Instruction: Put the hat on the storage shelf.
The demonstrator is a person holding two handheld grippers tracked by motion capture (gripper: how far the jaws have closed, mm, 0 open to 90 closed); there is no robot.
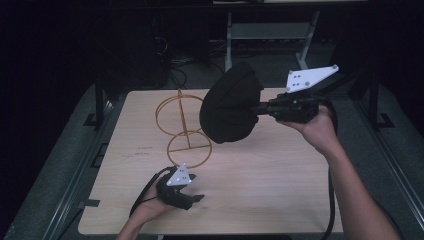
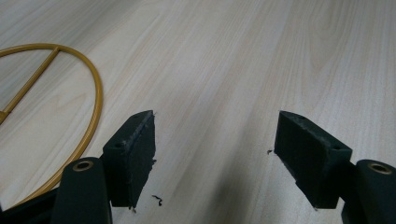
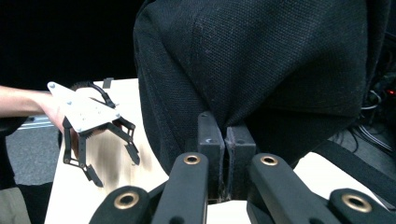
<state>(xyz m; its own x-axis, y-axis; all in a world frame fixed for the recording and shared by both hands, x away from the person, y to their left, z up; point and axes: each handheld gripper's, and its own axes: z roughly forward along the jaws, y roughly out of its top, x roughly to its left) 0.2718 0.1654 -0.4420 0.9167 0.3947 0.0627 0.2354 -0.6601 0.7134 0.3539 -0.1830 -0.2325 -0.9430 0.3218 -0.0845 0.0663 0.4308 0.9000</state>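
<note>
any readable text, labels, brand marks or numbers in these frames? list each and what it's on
None can be read.
A faint dark mark on the table, left of the gold wire stand, may be print, but it is too small and blurred to read.
The black hat, the left gripper and the right gripper show no lettering.

Overhead plus two jaw-level close-ups

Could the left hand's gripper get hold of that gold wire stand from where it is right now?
Probably yes. The left gripper is open with nothing between its fingers, and the gold wire stand has its base ring right beside it on bare table. The black hat, held up by the right gripper, hangs farther off.
</note>
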